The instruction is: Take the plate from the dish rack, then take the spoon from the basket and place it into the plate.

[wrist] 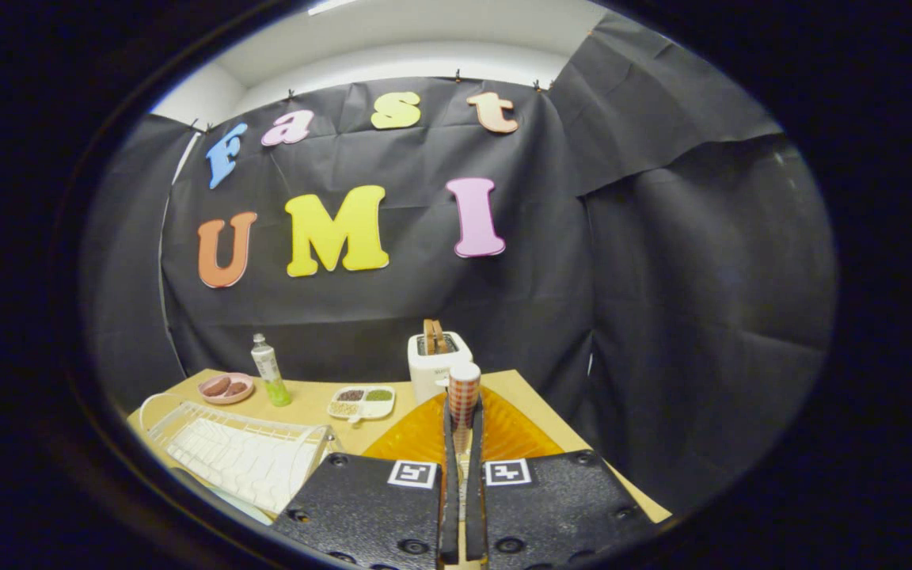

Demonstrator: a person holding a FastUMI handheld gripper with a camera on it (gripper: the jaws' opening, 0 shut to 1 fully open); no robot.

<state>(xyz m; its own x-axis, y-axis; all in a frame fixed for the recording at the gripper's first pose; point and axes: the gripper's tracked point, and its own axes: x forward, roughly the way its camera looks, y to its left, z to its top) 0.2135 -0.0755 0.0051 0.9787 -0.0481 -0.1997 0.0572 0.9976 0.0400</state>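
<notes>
My gripper [464,412] is shut on the rim of an orange, ribbed, see-through plate [418,437]. The plate fans out flat on both sides of the fingers, above the wooden table [313,400]. The white wire dish rack [242,453] stands to the left of the fingers, with no dishes in its slots. A small red-and-white checked container [464,385] stands upright just beyond the fingertips, in front of the toaster; what it holds is hidden from here.
A white toaster [436,360] with bread slices in it sits at the back of the table. Left of it are a white divided dish [361,402] of grains, a clear bottle [269,378] with green liquid, and a pink dish [226,388]. The table's right edge runs close to the fingers.
</notes>
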